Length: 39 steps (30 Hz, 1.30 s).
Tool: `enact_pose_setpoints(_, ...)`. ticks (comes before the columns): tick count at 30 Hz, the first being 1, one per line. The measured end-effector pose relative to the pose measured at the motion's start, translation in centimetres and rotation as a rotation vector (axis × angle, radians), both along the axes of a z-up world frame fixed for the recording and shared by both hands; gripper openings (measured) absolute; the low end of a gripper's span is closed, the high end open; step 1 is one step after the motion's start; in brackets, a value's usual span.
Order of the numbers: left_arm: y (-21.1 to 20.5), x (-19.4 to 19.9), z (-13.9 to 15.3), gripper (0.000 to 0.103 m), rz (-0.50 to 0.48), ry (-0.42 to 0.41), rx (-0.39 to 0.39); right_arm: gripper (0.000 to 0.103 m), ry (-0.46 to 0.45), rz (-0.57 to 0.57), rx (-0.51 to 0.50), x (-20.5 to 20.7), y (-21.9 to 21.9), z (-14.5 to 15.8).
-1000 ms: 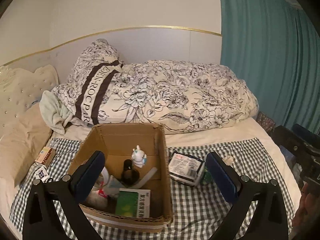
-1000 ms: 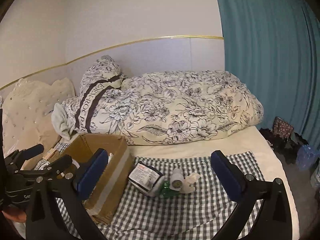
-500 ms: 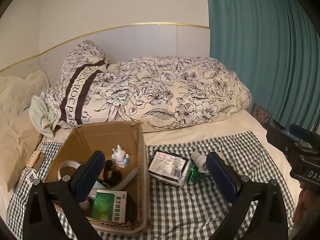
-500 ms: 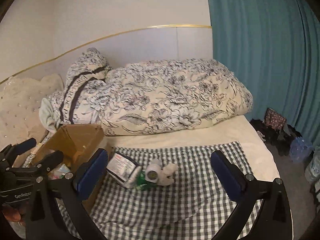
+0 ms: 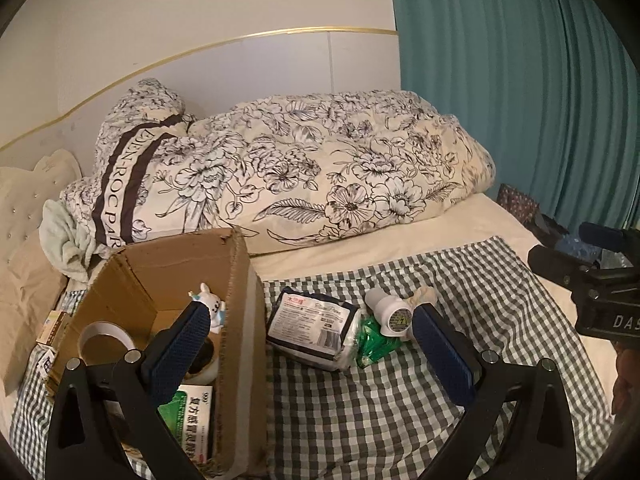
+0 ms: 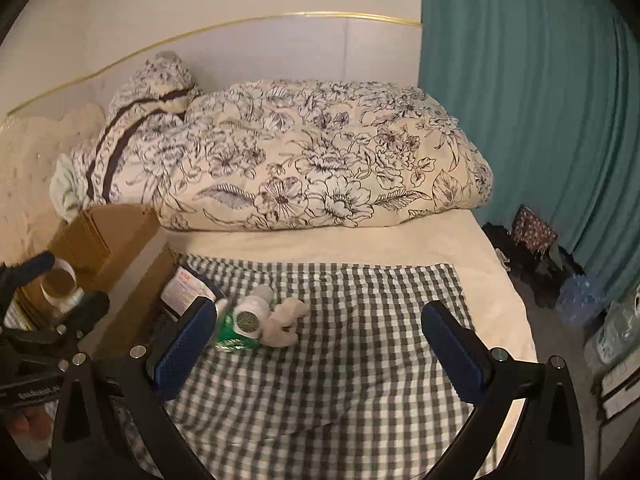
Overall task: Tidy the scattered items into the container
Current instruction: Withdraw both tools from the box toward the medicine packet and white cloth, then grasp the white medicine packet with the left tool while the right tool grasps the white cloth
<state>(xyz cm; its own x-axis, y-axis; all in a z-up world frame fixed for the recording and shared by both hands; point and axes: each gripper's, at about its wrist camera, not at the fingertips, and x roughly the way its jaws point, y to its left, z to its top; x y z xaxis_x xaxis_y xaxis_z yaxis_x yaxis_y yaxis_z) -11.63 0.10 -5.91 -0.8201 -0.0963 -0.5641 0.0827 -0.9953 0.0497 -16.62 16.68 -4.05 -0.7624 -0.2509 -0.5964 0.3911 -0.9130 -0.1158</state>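
Observation:
A cardboard box (image 5: 240,280) stands on the checked cloth at the left and holds a white figurine (image 5: 208,304), a tape roll (image 5: 104,338) and a green medicine pack (image 5: 192,420). Right of the box lie a dark tissue pack (image 5: 312,326), a green packet (image 5: 374,346), a white bottle (image 5: 390,312) and a crumpled white piece (image 5: 422,294). My left gripper (image 5: 312,356) hovers open over the box edge and tissue pack. My right gripper (image 6: 316,348) is open above the cloth, with the bottle (image 6: 252,316) and white piece (image 6: 284,320) near its left finger.
A flowered duvet (image 5: 320,176) and pillow (image 5: 132,168) fill the back of the bed. Small boxes (image 5: 50,326) lie left of the cardboard box. A teal curtain (image 6: 540,100) hangs at the right, with bags (image 6: 536,236) on the floor below.
Both grippers have swung to the right: the box slid left in both views, and the tissue pack, bottle and green packet now sit nearer the middle. Both stay open.

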Motion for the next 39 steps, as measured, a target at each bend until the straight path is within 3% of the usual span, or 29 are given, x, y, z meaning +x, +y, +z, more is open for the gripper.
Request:
enact_pose_setpoints(7, 1.0, -2.0, -2.2, 0.103, -0.006, -0.032, -0.007, 0.103, -0.118, 0.018, 0.051, -3.6, 0.0, -4.7)
enact_pose_setpoints(15, 2.5, -3.8, -5.2, 0.103, -0.037, -0.066, -0.03, 0.1, -0.195, 0.095, 0.149, -5.4, -2.1, -8.6)
enact_pose_setpoints(19, 2.9, -4.6, -6.1, 0.103, -0.051, -0.069, -0.02, 0.088, -0.246, 0.107, 0.176, -6.4, -2.3, -10.1)
enact_pose_setpoints(31, 2.0, -8.9, -10.5, 0.103, 0.068, -0.149, -0.024, 0.074, -0.323, 0.133, 0.144, -8.5, -2.5, -13.0)
enact_pose_setpoints(39, 1.6, -10.8, -13.1, 0.097, 0.102, -0.194, -0.041, 0.073, -0.323, 0.186, 0.127, -9.2, -3.5, -14.8)
